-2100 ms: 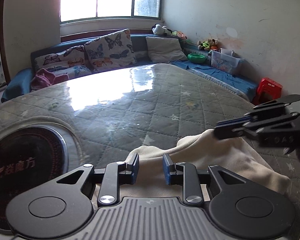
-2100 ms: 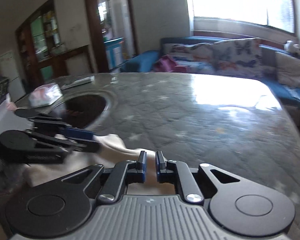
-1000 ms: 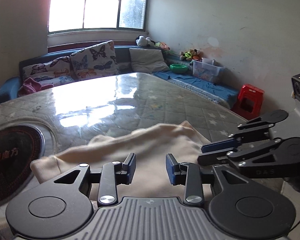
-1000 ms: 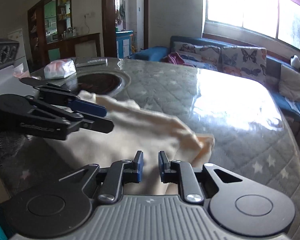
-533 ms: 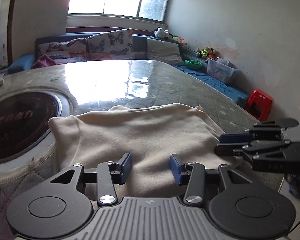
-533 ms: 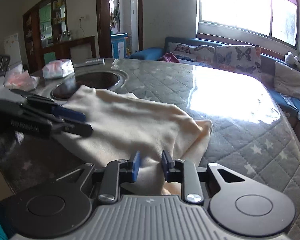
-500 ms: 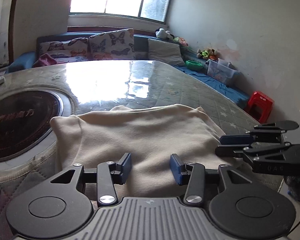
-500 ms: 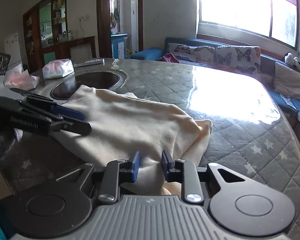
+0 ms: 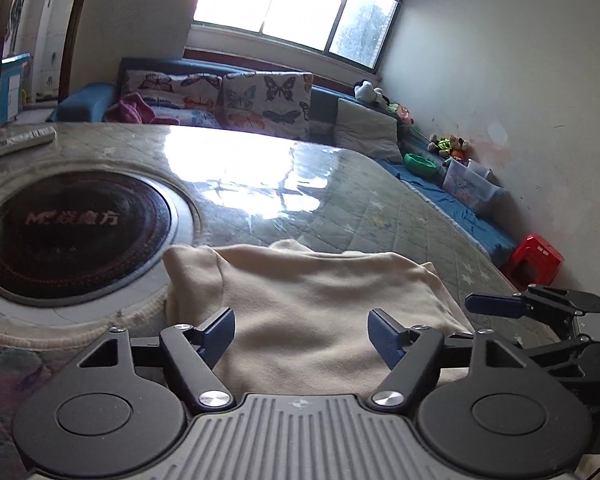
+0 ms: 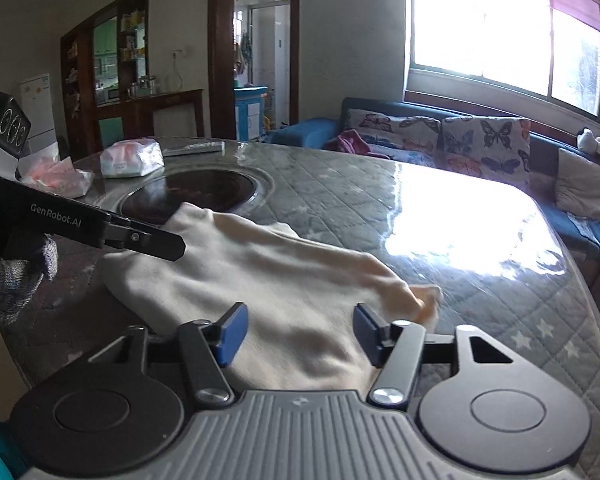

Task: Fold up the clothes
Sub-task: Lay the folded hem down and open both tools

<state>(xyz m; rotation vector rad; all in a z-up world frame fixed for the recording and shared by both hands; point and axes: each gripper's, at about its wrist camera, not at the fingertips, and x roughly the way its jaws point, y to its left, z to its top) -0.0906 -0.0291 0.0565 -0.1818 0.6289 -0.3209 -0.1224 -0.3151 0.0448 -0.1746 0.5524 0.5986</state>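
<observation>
Both grippers letting go over a cream fleece garment (image 9: 320, 304) on a quilted grey round table (image 9: 340, 184).

Left gripper (image 9: 301, 332) and right gripper (image 10: 297, 332): blue-padded jaws opening, pads clear of the cloth spread beneath. Garment lying flat at the table's near edge, touching the black round inset hotplate (image 9: 72, 232).

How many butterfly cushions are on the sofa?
2 show: one cushion by the sofa's left end behind the pink cloth, another cushion just right of it. Others may be hidden behind the table.
</observation>
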